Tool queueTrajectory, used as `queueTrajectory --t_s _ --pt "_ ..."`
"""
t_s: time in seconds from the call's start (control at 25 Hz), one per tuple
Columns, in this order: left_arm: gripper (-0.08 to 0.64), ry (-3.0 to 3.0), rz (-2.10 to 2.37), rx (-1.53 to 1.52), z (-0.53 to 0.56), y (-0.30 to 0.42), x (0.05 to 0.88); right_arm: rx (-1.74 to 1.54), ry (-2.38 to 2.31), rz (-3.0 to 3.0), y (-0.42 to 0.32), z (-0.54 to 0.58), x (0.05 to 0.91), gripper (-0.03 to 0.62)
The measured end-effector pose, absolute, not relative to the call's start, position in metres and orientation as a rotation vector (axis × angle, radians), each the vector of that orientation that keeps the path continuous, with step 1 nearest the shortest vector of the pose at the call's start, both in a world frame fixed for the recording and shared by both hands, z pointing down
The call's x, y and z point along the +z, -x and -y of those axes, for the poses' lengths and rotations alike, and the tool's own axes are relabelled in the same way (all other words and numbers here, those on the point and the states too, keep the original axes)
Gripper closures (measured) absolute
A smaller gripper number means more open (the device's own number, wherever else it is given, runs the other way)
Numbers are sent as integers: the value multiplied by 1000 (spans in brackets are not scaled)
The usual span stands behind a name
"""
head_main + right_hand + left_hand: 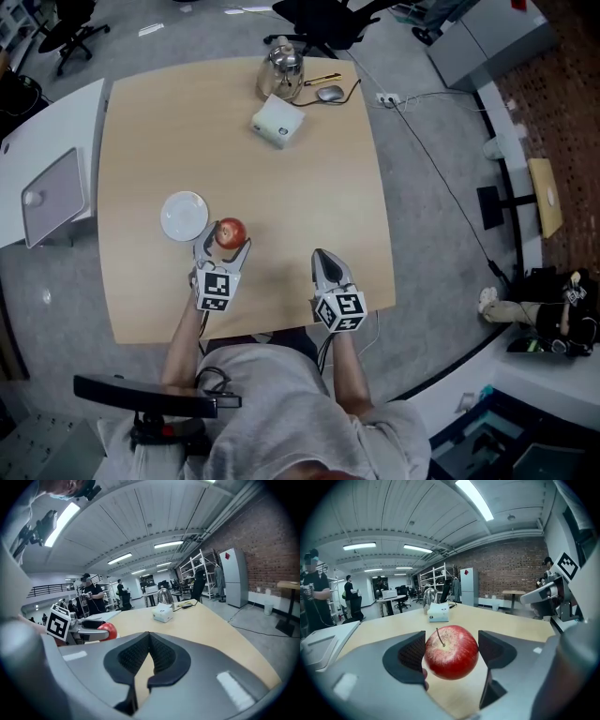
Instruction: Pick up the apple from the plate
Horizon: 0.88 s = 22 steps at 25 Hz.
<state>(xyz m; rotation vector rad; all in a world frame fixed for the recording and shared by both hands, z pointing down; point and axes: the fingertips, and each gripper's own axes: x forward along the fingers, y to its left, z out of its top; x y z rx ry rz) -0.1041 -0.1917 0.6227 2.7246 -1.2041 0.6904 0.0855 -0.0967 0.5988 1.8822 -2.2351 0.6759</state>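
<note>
The white plate (pixel 178 220) lies on the table (pixel 309 187) just to the left of the left gripper's (pixel 225 246) jaws, near its left jaw, though whether they touch cannot be told. The left gripper pinches the red apple (pixel 451 652). In the left gripper view the dark pads (pixel 408 654) press on the fruit's two sides, the stem points up, and bare tabletop shows beneath it. From the head view the apple (pixel 231 232) sits at the tips of the jaws, off the plate and just to its right. Far ahead of this gripper, across the table, stand a white box (pixel 277 123) and a metal kettle (pixel 281 73) behind it. To the right, well apart from the apple, the right gripper (pixel 323 265) is over the near table edge. Its jaws are pressed together with nothing between them, and the apple (pixel 107 630) shows off to their left.
</note>
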Motion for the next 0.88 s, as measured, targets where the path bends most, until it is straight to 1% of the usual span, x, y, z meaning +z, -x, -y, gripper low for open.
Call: queueTrajectory --t_s 0.88 --pt "187 -2862 932 708 144 -39 624 710 -2108 2058 -206 19 601 586"
